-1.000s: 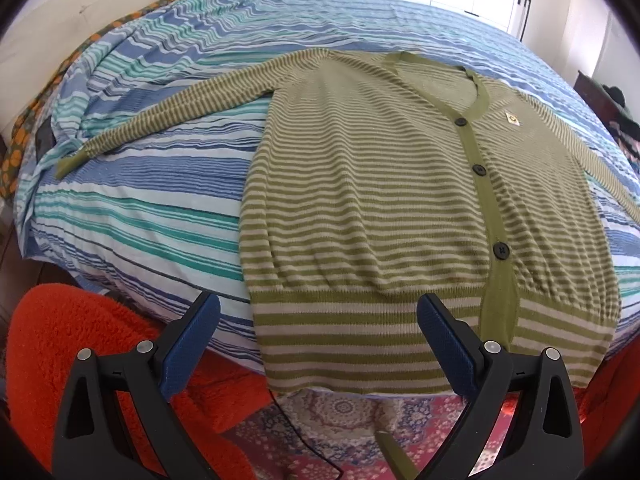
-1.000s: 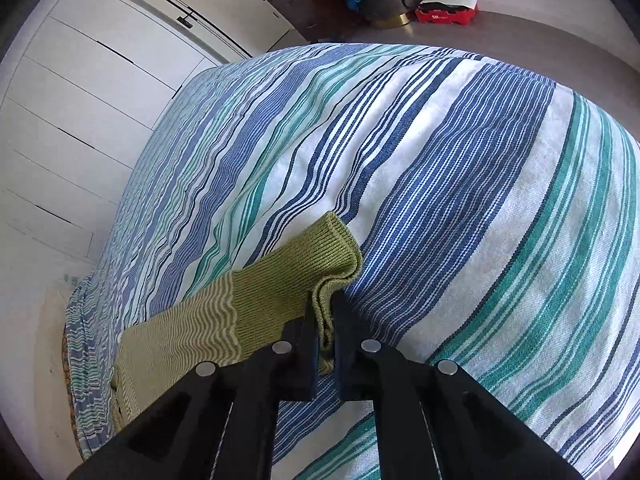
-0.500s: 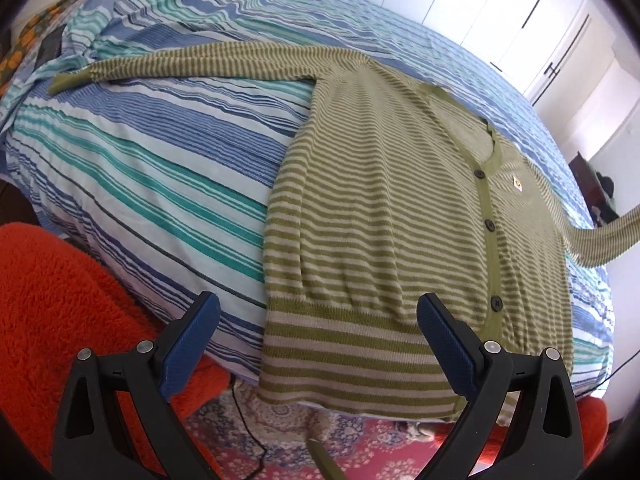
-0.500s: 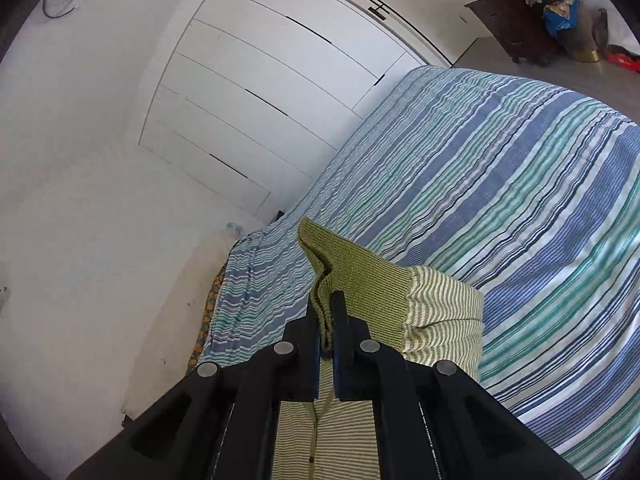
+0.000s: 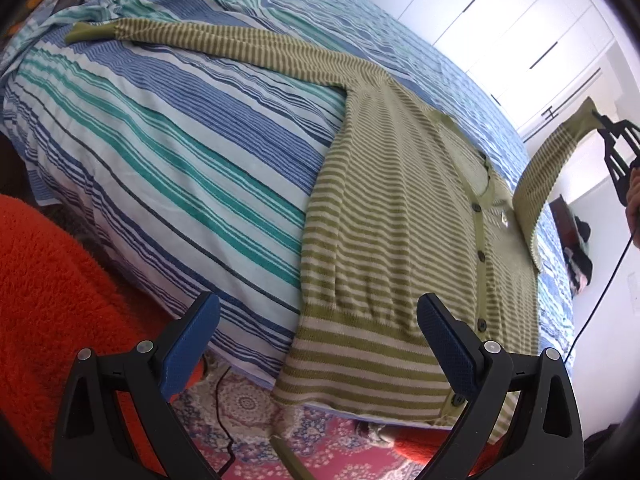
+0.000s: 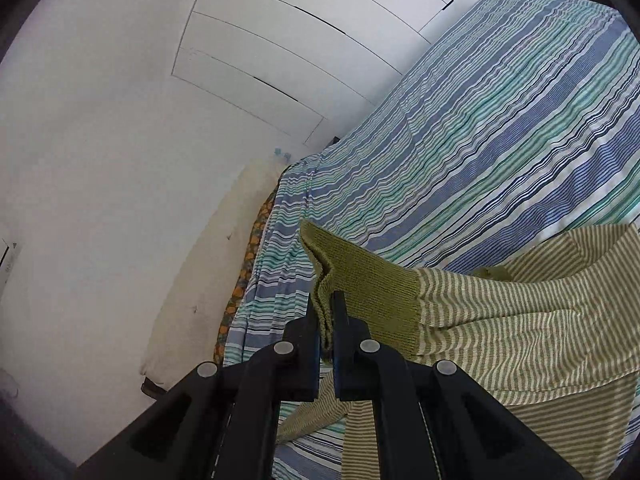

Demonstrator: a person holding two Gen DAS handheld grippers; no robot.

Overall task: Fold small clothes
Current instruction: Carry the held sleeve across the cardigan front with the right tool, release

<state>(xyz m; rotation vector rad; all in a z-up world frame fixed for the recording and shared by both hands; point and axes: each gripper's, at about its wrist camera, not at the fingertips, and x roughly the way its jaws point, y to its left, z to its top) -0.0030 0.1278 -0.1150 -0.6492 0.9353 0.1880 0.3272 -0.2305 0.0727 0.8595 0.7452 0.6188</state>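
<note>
A green and cream striped cardigan (image 5: 404, 216) lies buttoned, front up, on the striped bed; its hem hangs over the near edge. Its left sleeve (image 5: 224, 40) stretches flat toward the far left. My right gripper (image 6: 327, 316) is shut on the plain green cuff (image 6: 360, 280) of the right sleeve (image 5: 548, 168) and holds it up in the air above the cardigan's chest; it also shows at the right edge of the left wrist view (image 5: 600, 120). My left gripper (image 5: 318, 336) is open and empty, hovering just in front of the hem.
The bed (image 5: 168, 152) has a blue, teal and white striped cover. An orange fluffy blanket (image 5: 52, 280) and a red patterned rug (image 5: 256, 408) lie below its near edge. White wardrobe doors (image 6: 312, 48) stand behind the bed. A cable (image 5: 222, 420) crosses the rug.
My right gripper has lifted the right sleeve's cuff off the bed and carried it up and inward over the cardigan. My left gripper's view has swung left; it stays open.
</note>
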